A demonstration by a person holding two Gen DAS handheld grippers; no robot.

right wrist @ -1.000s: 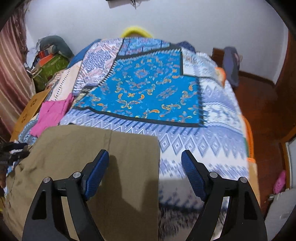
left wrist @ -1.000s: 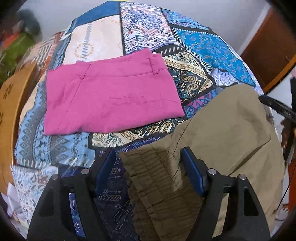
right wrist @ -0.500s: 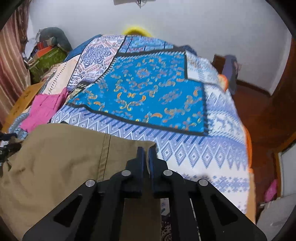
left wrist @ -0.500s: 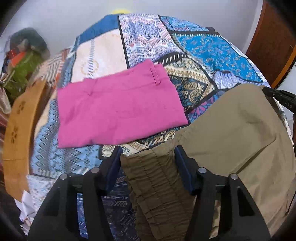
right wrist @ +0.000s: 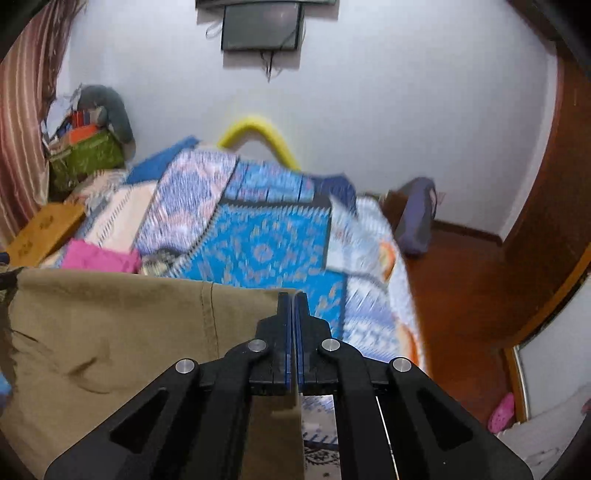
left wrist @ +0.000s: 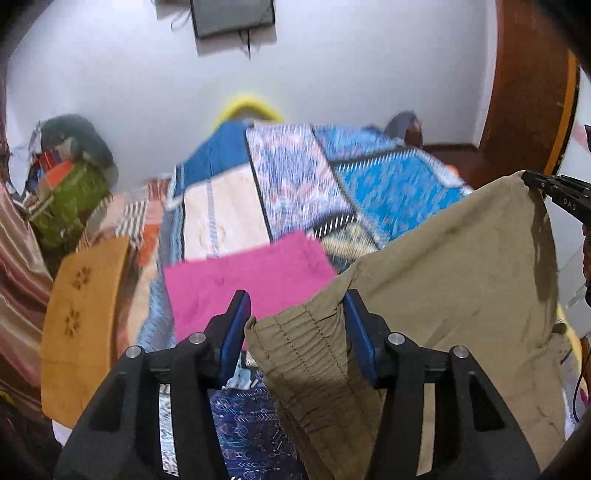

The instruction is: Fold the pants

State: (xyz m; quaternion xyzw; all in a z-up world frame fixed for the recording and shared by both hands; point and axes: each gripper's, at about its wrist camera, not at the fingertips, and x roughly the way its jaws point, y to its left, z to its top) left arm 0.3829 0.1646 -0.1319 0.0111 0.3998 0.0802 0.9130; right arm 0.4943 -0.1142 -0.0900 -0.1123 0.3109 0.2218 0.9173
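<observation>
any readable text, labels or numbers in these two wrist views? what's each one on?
"DAS" or similar, embossed on the right gripper body in the left wrist view; the letters are small and unsure.
No other text is readable: the wall screen is dark, the bedspread carries patterns only, and the olive pants and pink garment show no legible labels.

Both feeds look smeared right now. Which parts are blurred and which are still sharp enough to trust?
Left wrist view: the patchwork bedspread and pink pants are motion-smeared, while the left tool and the khaki pants waistband between its fingers stay crisp. Right wrist view: the bedspread is streaked too, but the right tool, shut on the khaki hem, is sharp. Fisheye bends the edges in both.
</observation>
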